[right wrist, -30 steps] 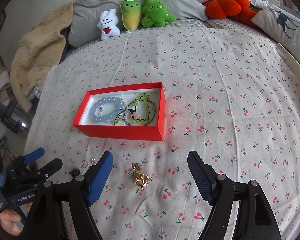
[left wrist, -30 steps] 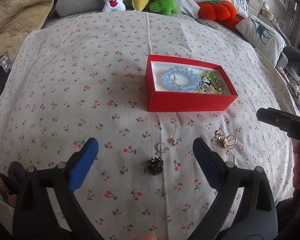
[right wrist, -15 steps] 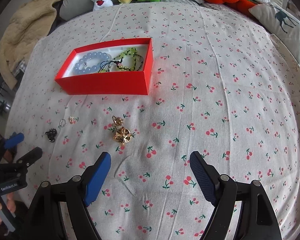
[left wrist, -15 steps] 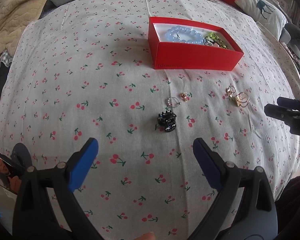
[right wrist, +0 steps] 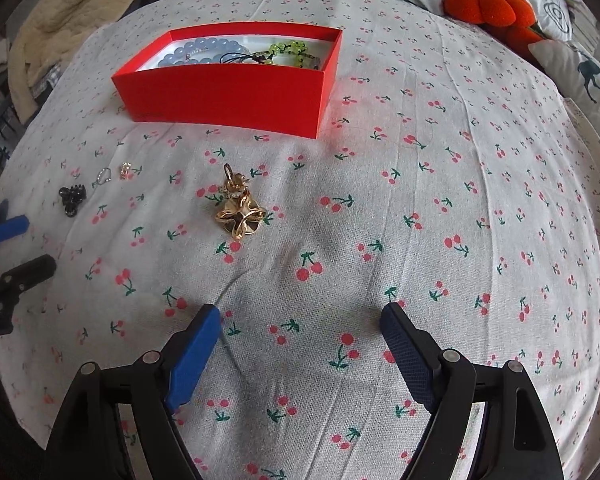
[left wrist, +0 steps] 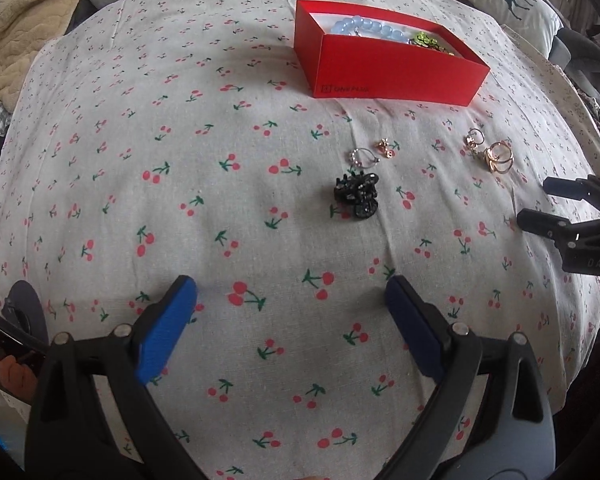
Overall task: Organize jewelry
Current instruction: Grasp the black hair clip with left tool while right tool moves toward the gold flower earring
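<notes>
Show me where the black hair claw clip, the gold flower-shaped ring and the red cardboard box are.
Black hair claw clip (left wrist: 357,196), left wrist view, middle of its body.
Gold flower-shaped ring (right wrist: 240,218), right wrist view, centre of the petals.
Red cardboard box (right wrist: 228,98), right wrist view, near outer wall.

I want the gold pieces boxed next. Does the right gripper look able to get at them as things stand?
Probably yes: the right gripper is open and empty, and only bare sheet lies between it and the gold pieces.
</notes>
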A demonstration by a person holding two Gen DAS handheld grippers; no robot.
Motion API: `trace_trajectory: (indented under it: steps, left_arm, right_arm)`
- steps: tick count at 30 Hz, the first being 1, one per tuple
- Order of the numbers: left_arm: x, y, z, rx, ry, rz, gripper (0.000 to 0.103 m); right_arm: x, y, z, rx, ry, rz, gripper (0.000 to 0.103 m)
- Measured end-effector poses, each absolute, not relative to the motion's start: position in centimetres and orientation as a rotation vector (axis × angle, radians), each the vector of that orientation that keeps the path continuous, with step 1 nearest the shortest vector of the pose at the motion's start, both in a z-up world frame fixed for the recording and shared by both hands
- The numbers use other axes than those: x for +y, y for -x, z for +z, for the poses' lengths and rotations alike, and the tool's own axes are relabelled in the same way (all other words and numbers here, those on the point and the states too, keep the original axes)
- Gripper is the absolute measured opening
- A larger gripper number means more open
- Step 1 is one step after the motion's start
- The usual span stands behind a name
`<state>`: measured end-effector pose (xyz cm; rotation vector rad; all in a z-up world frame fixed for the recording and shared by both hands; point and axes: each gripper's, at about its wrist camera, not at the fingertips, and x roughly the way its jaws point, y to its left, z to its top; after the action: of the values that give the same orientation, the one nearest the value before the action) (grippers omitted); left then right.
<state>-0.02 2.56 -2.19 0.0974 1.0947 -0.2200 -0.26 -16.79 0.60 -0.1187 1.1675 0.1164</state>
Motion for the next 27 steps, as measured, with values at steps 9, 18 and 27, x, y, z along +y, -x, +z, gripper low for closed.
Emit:
trace_trajectory:
  steps: [9,18,27]
  left_arm:
    - [0.5,-1.1,-1.6,1.078,-0.033,-0.329,0.075]
    - [-0.3,-2.6,-1.6,1.059,0.003,-0.309,0.057]
    - [-0.5,-3.1,-1.6,1.050,0.010,-0.295,0.044]
  right_arm:
    - [-16.7,-0.6,0.5,1.159,0.094,0.126,0.084]
    - [-16.5,-1.6,0.5,1.153,0.077,0.144,0.084]
    - [-16.1,-2.3,0.7,1.155,0.046,0.155,0.084]
